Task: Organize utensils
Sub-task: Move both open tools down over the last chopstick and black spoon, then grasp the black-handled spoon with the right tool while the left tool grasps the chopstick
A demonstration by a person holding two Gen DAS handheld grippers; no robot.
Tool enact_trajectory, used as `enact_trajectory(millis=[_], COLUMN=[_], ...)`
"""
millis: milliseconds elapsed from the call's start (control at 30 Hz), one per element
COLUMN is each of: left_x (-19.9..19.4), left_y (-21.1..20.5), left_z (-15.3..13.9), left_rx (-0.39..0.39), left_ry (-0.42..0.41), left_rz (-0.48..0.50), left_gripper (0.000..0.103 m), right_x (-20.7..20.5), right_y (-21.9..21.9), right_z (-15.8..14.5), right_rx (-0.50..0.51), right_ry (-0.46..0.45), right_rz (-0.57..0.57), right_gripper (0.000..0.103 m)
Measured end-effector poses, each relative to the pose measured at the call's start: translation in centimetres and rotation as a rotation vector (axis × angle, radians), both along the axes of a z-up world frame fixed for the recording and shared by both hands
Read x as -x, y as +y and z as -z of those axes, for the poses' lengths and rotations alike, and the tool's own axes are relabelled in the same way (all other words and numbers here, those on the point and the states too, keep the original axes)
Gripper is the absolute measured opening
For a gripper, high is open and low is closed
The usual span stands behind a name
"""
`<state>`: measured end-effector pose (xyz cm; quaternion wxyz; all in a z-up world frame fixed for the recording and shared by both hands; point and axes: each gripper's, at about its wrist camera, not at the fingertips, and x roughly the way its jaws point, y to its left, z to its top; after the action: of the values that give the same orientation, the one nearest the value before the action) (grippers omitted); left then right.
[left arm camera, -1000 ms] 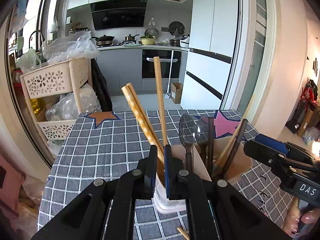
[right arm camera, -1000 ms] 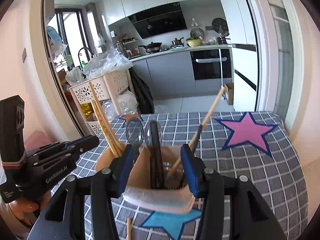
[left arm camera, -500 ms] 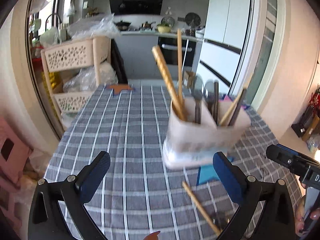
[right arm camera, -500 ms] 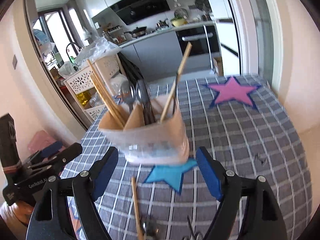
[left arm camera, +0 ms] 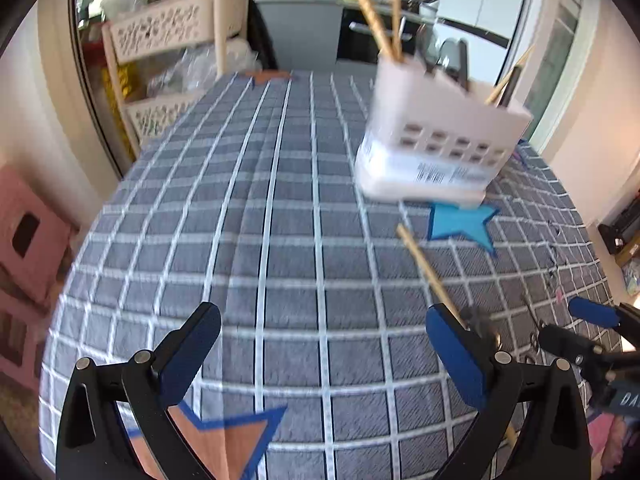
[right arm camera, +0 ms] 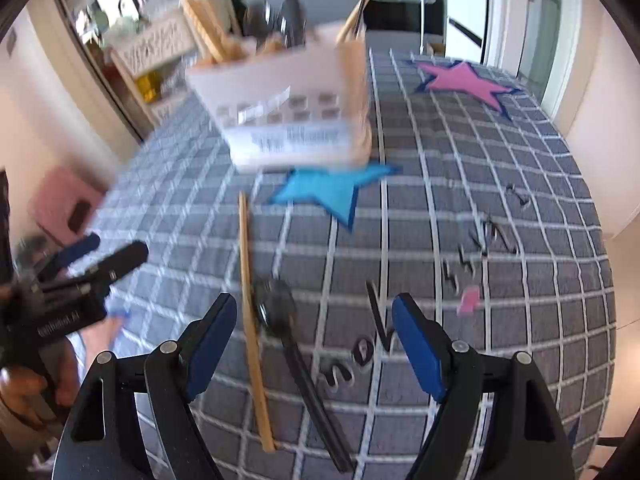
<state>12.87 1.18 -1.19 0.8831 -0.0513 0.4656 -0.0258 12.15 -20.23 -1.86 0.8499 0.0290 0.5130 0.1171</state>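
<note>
A: The right tool (right arm camera: 310, 344) is opening wide over the chopstick (right arm camera: 251, 320) and the black spoon (right arm camera: 288, 344) lying on the bench (right arm camera: 500, 184).

B: They are touching, so it might be grabbing both. The left tool (left arm camera: 322, 354) is wide open, holding nothing. The holder (right arm camera: 288, 108) is sitting far behind.

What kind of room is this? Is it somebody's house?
Most likely a home kitchen with an eating table. Behind the table with the checked cloth there's a built-in oven, and a plastic storage rack stands beside it. On the table sits a utensil holder with chopsticks.
</note>
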Motion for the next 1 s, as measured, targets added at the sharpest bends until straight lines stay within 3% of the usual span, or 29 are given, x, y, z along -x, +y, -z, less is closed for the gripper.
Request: enact_trajectory(millis=[400,633,1000], left_x=[1.4,1.5,1.0], left_y=[-0.8,-0.4,-0.2], left_z=[2.3,2.2,2.0], left_rx=[0.032,0.054,0.051], left_ry=[0.084,0.09,0.082], left_rz=[0.031,0.014,0.007], left_gripper=[0.103,0.103,0.103], right_x=[1.4,0.9,-0.8], right_y=[1.3,2.7,4.4], right_z=[1.8,3.3,3.4], right_rx=[0.154,0.21,0.243], right_ry=[0.101,0.15,0.175], right_rz=[-0.086,-0.139,-0.212], right_gripper=[0.081,0.057,0.054])
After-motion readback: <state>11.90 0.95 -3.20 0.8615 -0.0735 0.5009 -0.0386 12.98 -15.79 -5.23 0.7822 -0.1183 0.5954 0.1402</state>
